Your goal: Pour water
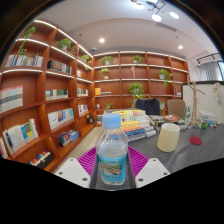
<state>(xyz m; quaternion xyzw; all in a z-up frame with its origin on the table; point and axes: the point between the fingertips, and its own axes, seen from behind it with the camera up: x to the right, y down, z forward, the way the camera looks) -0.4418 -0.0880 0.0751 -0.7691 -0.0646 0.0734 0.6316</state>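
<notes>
Holding a capped water bottle (pixel 112 150) upright, the tongs (pixel 112 165) pinch its lower body, a purple pad (pixel 86 161) pressed against each flank. Its blue cap (pixel 112 121) is still on and the bottle shows no tilt, so pouring has evidently not begun; whether it rests on the tabletop (pixel 185 152) or is lifted clear cannot be told. Ahead and to the right, well apart from the bottle, stands a pale cup (pixel 169 137), the likely receiver; its contents cannot be seen. A small red object (pixel 196 139) lies just right of the cup, and a stack of books (pixel 137 125) sits behind the bottle. Shelves (pixel 45 95) with books and plants line the walls beyond. Remaining, by this judgement: uncapping, carrying the bottle to the cup, and tipping it.
</notes>
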